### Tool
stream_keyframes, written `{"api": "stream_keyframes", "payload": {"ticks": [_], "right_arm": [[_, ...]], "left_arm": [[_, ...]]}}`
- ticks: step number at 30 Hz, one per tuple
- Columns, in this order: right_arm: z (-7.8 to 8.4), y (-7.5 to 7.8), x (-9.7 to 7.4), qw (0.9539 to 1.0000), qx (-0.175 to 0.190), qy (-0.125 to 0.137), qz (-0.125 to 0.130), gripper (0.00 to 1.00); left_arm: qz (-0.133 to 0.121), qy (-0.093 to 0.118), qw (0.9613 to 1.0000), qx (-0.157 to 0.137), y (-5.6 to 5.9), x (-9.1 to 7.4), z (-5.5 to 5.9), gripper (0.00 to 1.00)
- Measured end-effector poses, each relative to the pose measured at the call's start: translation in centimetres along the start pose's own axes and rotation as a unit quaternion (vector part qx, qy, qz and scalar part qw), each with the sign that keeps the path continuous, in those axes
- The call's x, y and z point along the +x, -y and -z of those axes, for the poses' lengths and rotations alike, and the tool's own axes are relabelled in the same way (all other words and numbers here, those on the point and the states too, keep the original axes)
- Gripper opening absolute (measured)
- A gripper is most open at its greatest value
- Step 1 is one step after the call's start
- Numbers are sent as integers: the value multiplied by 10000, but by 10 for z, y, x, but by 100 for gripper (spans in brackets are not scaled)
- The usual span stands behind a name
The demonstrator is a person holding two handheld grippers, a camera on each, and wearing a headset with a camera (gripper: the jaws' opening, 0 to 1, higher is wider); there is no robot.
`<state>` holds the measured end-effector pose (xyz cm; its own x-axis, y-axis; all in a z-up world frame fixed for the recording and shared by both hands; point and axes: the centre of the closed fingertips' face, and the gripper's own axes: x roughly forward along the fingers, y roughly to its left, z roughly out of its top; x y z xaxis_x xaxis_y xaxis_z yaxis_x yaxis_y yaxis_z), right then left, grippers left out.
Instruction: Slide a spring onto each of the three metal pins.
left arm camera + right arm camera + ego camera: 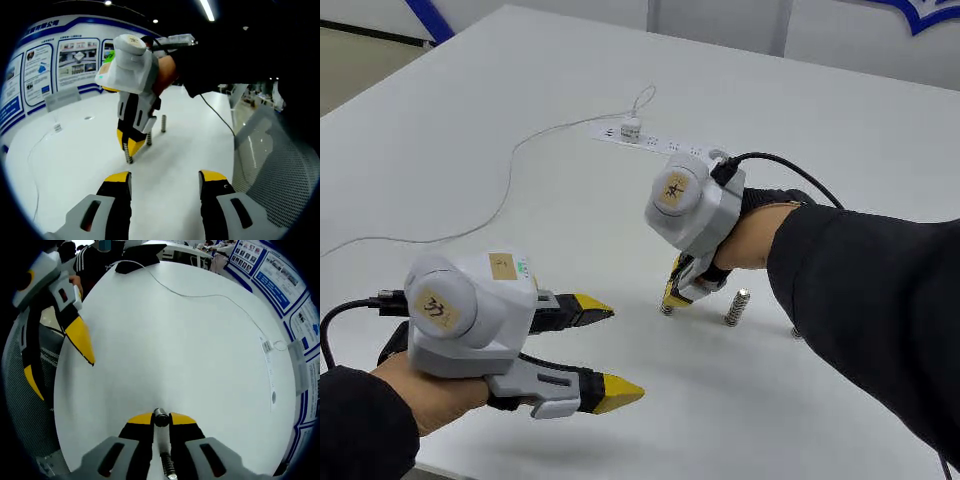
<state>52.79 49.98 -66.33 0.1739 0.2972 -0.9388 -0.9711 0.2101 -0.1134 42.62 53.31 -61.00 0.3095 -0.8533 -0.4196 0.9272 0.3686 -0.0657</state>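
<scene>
My right gripper points down at the white table, shut on a spring that runs up between its jaws. A round metal end shows at the fingertips, and the ribbed lower end touches the table. Two more sprung pins stand upright just beyond, one close and one farther. In the head view one of them stands right of the gripper, and another is half hidden by the sleeve. My left gripper hovers open and holds nothing, at the near left.
A white power strip with a plug lies at the back of the table, and its thin cable trails off to the left. The table's near edge runs just under my left hand. Wall posters stand behind the table.
</scene>
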Motion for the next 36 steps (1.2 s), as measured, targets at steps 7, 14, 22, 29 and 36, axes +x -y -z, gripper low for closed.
{"api": "stream_keyframes", "payload": {"ticks": [7, 14, 22, 29, 36], "right_arm": [[2, 0, -9, 9999, 56, 116, 69, 18], [5, 2, -27, 9987, 242, 425, 170, 21], [11, 2, -52, 9947, 419, 850, 399, 24], [21, -1, -74, 9885, 624, 1233, 618, 27], [35, -6, -96, 9788, 882, 1605, 912, 29]], "left_arm": [[-10, 5, 10000, 0, 0, 1, -1, 57], [-46, 21, 10000, 4, -2, 0, -5, 58], [-112, 48, 9999, -10, -3, -2, -9, 61], [-157, 40, 9999, -35, -3, -4, -9, 62], [-205, 96, 9997, -70, -5, -5, -12, 63]]}}
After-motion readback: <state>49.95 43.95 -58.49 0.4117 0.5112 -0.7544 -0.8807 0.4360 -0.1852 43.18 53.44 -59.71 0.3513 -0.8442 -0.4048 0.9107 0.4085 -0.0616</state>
